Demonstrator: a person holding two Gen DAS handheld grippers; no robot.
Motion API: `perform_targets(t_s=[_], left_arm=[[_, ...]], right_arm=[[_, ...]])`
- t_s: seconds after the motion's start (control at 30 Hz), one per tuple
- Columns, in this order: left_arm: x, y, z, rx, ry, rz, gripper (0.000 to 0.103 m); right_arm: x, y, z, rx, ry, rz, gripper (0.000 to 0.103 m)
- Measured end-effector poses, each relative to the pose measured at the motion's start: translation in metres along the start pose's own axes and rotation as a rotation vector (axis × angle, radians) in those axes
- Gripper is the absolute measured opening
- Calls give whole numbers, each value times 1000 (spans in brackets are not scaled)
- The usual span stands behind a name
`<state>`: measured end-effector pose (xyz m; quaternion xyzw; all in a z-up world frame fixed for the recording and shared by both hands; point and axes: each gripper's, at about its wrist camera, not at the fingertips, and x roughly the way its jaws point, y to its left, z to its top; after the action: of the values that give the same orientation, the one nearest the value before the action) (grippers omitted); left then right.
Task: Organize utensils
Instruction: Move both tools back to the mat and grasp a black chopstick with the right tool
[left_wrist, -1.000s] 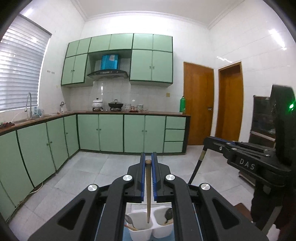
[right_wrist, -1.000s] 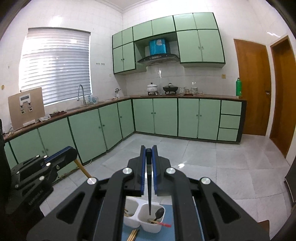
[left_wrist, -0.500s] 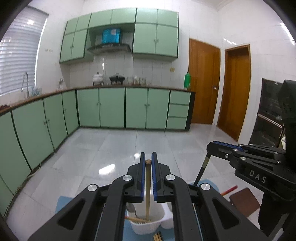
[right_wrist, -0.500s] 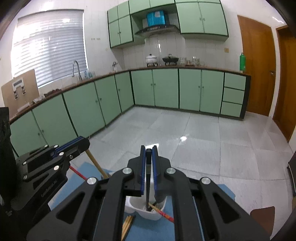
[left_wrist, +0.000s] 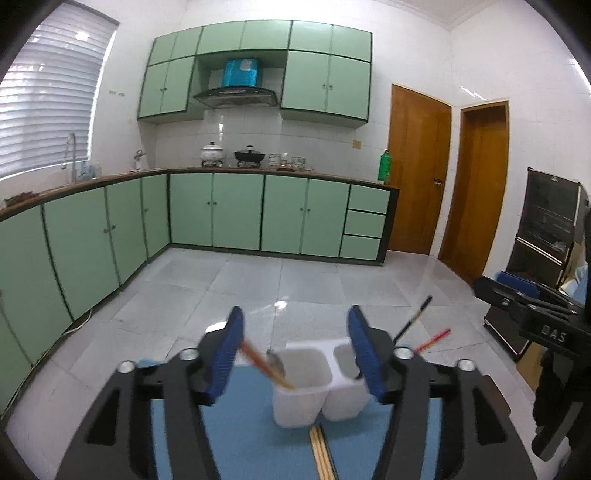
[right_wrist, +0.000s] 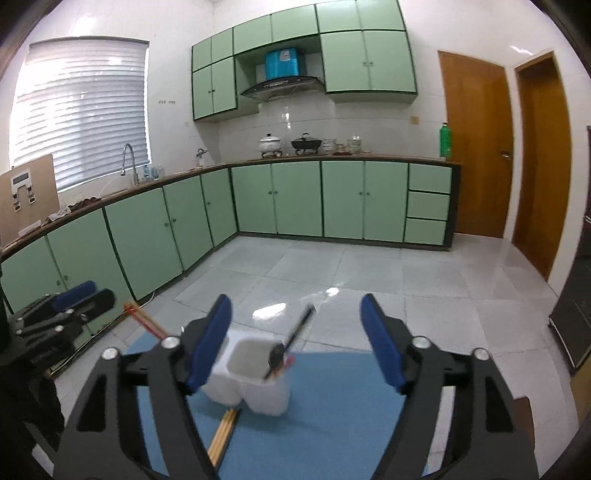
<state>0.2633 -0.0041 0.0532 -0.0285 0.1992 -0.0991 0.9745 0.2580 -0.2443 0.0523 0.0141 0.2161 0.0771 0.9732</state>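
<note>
A white two-compartment utensil holder (left_wrist: 301, 384) stands on a blue mat (left_wrist: 240, 435). In the left wrist view my left gripper (left_wrist: 295, 354) is open and empty, just behind the holder; a wooden chopstick (left_wrist: 264, 363) and a spoon (left_wrist: 275, 363) lean in the left compartment. A black chopstick (left_wrist: 412, 319) and a red one (left_wrist: 432, 339) stick out of the right compartment. In the right wrist view my right gripper (right_wrist: 295, 347) is open and empty over the holder (right_wrist: 255, 376), where the black chopstick (right_wrist: 295, 334) leans beside a spoon (right_wrist: 276, 356).
Loose wooden chopsticks (right_wrist: 223, 435) lie on the mat (right_wrist: 332, 406) in front of the holder. The other gripper shows at each view's edge (left_wrist: 532, 314) (right_wrist: 55, 321). Green kitchen cabinets (right_wrist: 295, 199) and tiled floor lie beyond the table.
Both grippers have opened and let go: the wooden chopstick now leans in the left compartment, the black chopstick in the right one. Both grippers have drawn back and tilted up a little.
</note>
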Motion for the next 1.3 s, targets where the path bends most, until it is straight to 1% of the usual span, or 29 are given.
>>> perform_targets(t_s=[0.1,0.2,0.3,0.43,0.6,0.7,0.77,0.87,1.0,1.13,1.3], left_arm=[[-21,1,-22,-3,12,5,70],[-37,2,-50,-11,37,17,75],[-48,1,-81,-19,82,29,77],[-54,5,-119,-19,141,54,78],[-56,10,-162,5,219,91,79],[-54,16,-188,1,270,107,79],[-53,19,-202,2,306,119,79],[-52,20,-215,-3,337,127,79],[-51,23,-227,-5,375,138,79],[-51,24,-232,9,396,146,80],[-50,30,-231,-1,406,157,81]], right_arm=[[-21,-2,-29,4,11,-2,87],[-39,-2,-63,27,38,2,90],[-49,1,-92,44,75,5,94],[-57,9,-136,77,137,17,95],[-55,21,-184,107,222,-4,95],[-50,31,-205,104,270,-4,95],[-47,43,-218,76,291,-10,95],[-42,58,-232,47,323,-2,95],[-36,74,-241,35,349,10,95],[-31,89,-249,11,375,22,95],[-28,98,-254,6,399,24,95]])
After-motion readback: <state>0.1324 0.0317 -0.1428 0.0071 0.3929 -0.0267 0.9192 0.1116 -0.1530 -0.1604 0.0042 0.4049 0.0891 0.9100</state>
